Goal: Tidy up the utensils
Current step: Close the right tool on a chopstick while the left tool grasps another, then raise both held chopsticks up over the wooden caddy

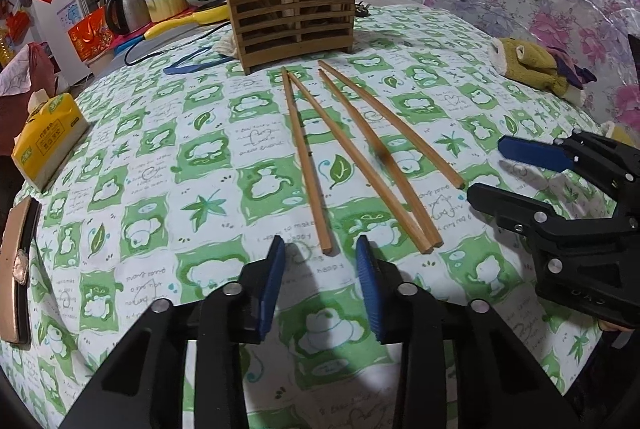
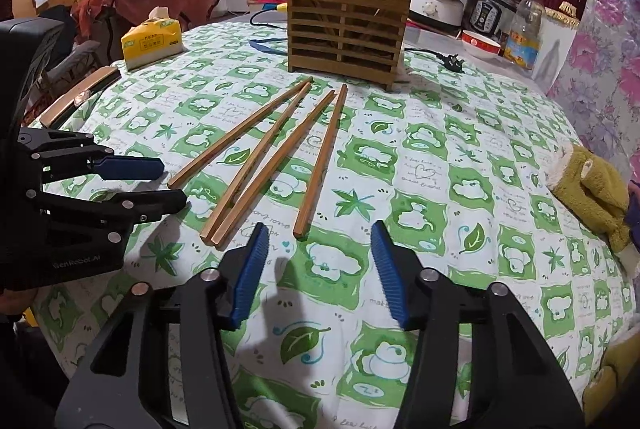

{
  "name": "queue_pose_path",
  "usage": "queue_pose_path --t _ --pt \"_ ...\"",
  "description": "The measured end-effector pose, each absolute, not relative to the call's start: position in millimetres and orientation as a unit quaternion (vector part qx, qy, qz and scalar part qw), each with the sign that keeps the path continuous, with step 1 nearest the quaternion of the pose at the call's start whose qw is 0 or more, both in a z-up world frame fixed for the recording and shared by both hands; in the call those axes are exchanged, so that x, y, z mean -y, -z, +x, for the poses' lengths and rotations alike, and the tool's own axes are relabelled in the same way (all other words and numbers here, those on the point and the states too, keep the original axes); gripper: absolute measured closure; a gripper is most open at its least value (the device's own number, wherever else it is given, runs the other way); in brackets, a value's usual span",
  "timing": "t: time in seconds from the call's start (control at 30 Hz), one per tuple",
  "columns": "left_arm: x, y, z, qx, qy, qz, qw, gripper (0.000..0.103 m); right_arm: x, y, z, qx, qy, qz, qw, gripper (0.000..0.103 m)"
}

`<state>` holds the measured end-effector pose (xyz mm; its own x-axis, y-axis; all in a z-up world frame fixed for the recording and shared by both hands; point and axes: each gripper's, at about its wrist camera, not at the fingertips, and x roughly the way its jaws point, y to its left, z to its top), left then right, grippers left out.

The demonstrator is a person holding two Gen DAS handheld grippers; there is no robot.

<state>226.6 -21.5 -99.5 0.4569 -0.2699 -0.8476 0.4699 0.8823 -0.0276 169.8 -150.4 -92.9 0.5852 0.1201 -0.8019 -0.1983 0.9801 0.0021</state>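
Several wooden chopsticks [image 1: 352, 153] lie side by side on the green patterned tablecloth, also in the right wrist view [image 2: 272, 157]. A slatted wooden utensil holder [image 1: 292, 9] stands upright behind them with more chopsticks in it; it also shows in the right wrist view [image 2: 348, 25]. My left gripper [image 1: 320, 281] is open and empty, just short of the near chopstick ends. My right gripper [image 2: 316, 273] is open and empty, also just short of the near ends. The right gripper shows at the right of the left wrist view [image 1: 488, 169]; the left gripper shows at the left of the right wrist view [image 2: 172, 181].
A yellow tissue pack [image 1: 48, 137] and a flat brown case [image 1: 16, 265] lie at the table's left edge. A green plush toy [image 1: 532, 65] lies at the right. A blue strap [image 1: 192, 65], a cable, kettles and rice cookers stand behind the holder.
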Motion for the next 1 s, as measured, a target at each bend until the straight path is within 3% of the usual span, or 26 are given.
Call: queue_pose_path --t 0.17,0.23,0.37,1.0 --pt "21 100 228 -0.472 0.219 0.098 0.848 0.093 153 97 177 -0.465 -0.105 -0.018 0.879 0.068" --pt "20 100 229 -0.474 0.219 0.094 0.848 0.096 151 99 180 -0.473 -0.114 -0.011 0.874 0.071" --pt "19 100 231 -0.475 0.218 0.088 0.848 0.096 148 105 185 -0.491 -0.117 -0.009 0.863 0.097" --pt "0 62 215 -0.438 0.192 0.05 0.877 0.097 175 56 162 -0.402 -0.07 0.022 0.913 0.097"
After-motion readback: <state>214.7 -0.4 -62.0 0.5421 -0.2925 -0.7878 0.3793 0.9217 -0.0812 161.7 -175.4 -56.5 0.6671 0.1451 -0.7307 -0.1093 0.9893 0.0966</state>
